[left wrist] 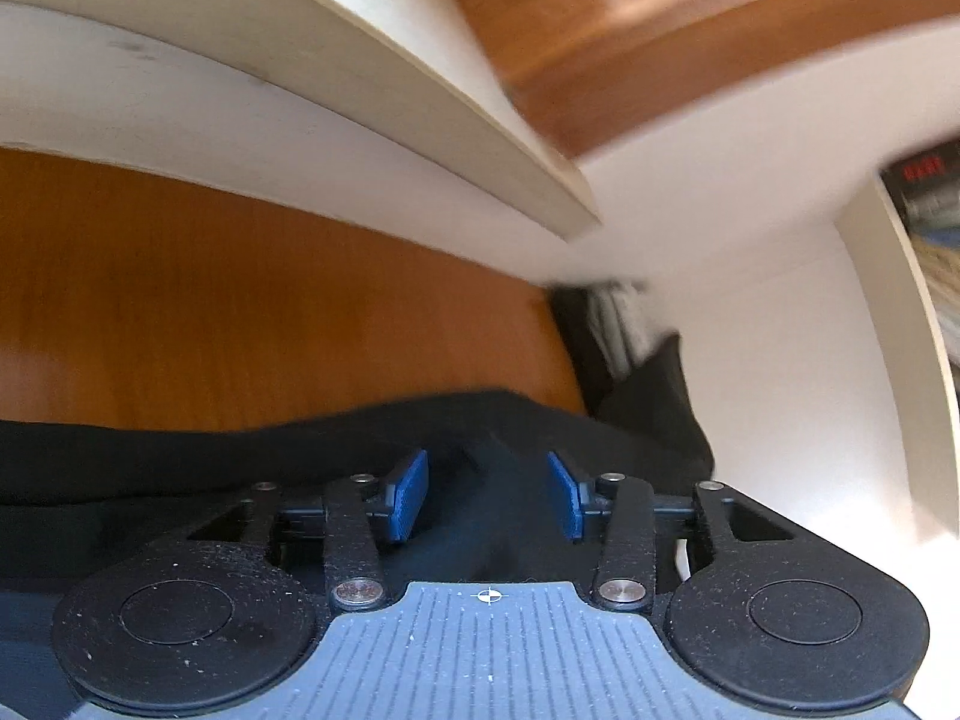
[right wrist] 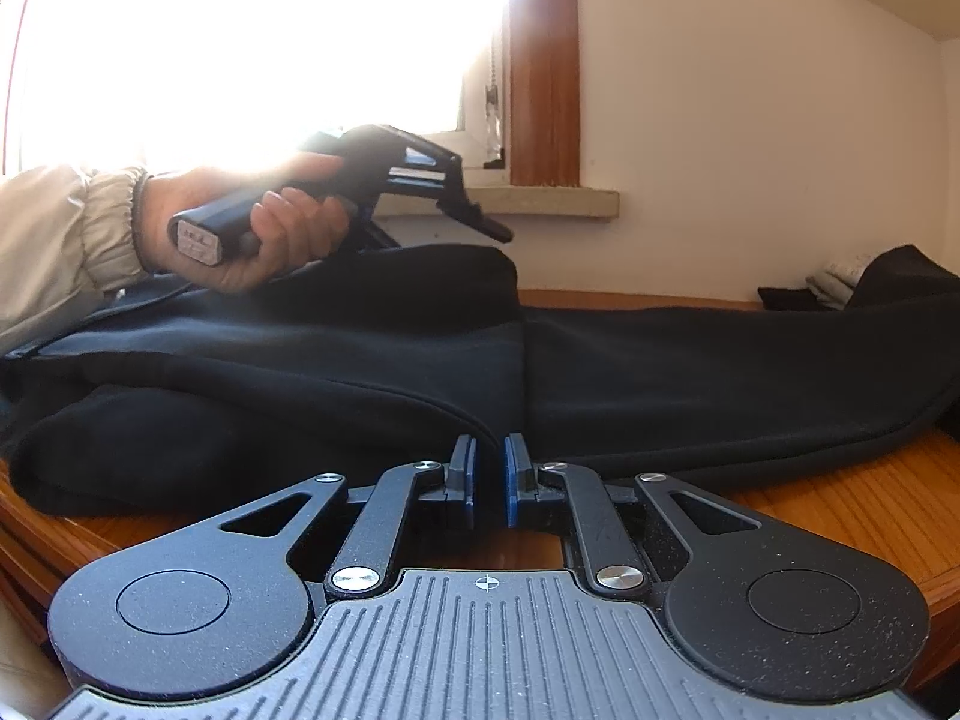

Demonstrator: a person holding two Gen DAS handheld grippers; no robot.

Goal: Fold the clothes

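- On the wooden table a black garment lies spread lengthwise, one layer already lapped over another at the left.
- The left gripper sits low over the cloth with its jaws parted; dark fabric lies between the blue pads, seemingly loose, not pinched.
- The right gripper rests at the near hem with its jaws almost closed; whether any cloth is caught cannot be told.
- Judgement: a fold is being laid down, and the next move calls for a fresh grip on an edge.
- No containers are visible.
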